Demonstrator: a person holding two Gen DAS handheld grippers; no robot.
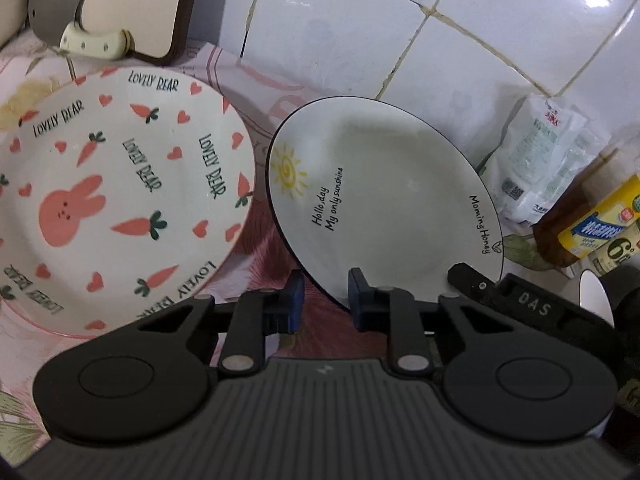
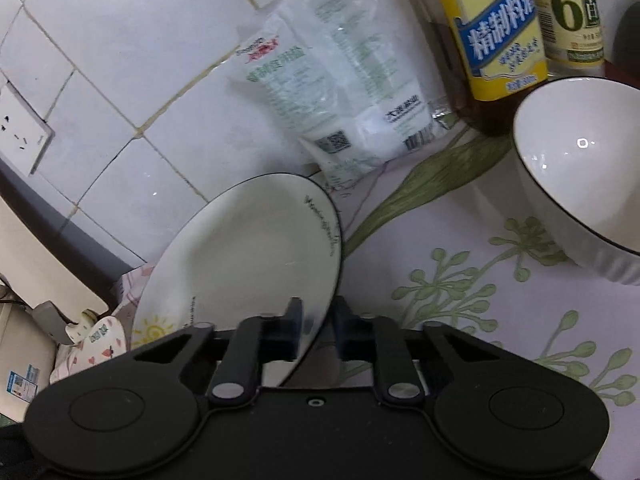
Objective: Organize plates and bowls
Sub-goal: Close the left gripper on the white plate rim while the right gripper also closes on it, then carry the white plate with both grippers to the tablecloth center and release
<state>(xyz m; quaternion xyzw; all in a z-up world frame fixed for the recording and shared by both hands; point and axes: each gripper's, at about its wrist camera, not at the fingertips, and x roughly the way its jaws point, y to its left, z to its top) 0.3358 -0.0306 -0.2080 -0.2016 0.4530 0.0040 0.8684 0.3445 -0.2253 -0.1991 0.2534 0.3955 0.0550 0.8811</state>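
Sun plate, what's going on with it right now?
A person holds a gripper in each hand, and both are clamped on the near rim of the sun plate: the left gripper toward its sun side, the right gripper at the other edge. The plate looks tilted, its far rim raised toward the tiled wall. The carrot plate lies flat beside it, untouched, and a white bowl sits off to the right near the bottles.
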